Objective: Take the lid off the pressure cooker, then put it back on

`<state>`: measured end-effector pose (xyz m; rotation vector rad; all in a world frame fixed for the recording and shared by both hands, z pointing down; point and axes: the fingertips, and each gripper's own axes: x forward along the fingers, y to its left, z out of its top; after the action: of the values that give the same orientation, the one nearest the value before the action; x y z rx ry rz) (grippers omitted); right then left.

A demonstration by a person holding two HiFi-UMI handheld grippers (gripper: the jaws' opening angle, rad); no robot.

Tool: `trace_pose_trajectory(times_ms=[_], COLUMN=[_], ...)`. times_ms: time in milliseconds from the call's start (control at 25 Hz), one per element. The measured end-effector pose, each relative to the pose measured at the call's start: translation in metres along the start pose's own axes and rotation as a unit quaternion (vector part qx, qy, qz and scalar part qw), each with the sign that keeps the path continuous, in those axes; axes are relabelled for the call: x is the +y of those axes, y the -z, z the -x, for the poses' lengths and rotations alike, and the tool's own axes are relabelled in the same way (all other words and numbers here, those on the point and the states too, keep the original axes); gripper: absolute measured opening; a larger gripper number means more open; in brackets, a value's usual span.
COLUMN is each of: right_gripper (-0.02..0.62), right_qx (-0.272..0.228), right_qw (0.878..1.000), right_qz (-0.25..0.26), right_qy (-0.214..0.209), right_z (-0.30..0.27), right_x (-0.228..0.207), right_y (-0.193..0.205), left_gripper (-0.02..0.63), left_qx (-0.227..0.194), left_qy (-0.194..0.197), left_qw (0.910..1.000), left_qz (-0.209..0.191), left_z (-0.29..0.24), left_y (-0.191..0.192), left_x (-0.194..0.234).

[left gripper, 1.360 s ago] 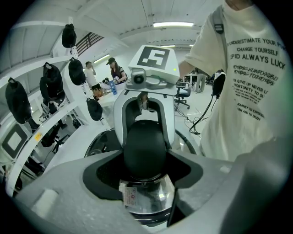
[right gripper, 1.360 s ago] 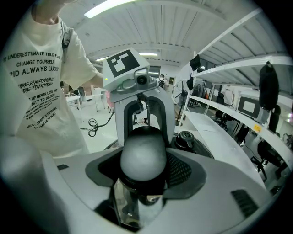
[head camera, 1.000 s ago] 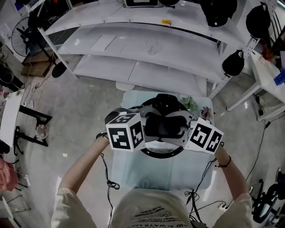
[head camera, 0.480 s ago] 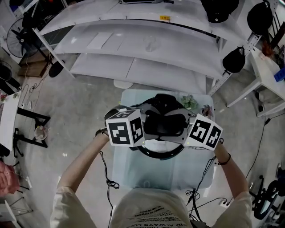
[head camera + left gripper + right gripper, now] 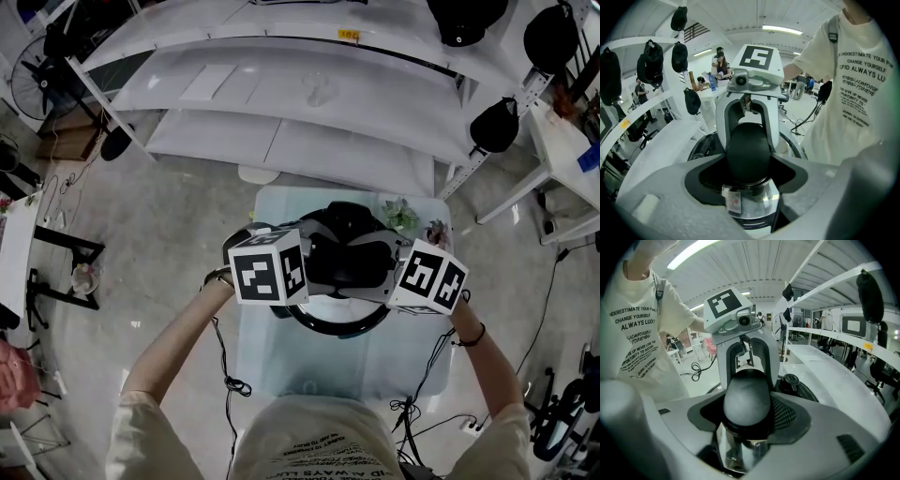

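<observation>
The pressure cooker (image 5: 339, 324) stands on a small pale table (image 5: 281, 361), its dark round rim showing below the lid. A black handle (image 5: 349, 262) runs across the lid. My left gripper (image 5: 309, 270) is shut on the handle's left end (image 5: 747, 150). My right gripper (image 5: 388, 274) is shut on the right end (image 5: 746, 401). Each gripper view shows the rounded black handle end cupped in the jaws' notches, shiny steel (image 5: 750, 206) beneath it, and the other gripper facing it. A black valve knob (image 5: 791, 380) sits on the lid. Whether the lid rests on the pot I cannot tell.
A small potted plant (image 5: 401, 217) stands at the table's far right corner. White curved shelves (image 5: 309, 112) rise beyond the table. Cables (image 5: 230, 384) hang beside the person's arms. Black bags hang on the rack (image 5: 492, 131) to the right.
Both grippers keep their hold on the handle ends. The right marker cube has sunk slightly and both cubes have rolled a little; the cooker stays in place.
</observation>
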<state>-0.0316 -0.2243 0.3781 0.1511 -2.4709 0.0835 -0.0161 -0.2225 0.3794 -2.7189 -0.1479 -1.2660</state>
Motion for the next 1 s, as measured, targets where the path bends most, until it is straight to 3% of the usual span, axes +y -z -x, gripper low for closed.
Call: trace_pose_trajectory(times_ms=[1000], right_gripper=[0.278], right_qx=[-0.014], right_qw=[0.999], right_qz=[-0.006], right_qy=[-0.031], right_z=[-0.0069], right_x=[-0.0022], right_y=[0.0080], left_gripper=[0.285], left_qx=[-0.016], left_qy=[0.027], left_qw=[0.9993], left_qz=[0.021], left_z=[-0.0088], left_y=[0.0076], left_x=[0.0011])
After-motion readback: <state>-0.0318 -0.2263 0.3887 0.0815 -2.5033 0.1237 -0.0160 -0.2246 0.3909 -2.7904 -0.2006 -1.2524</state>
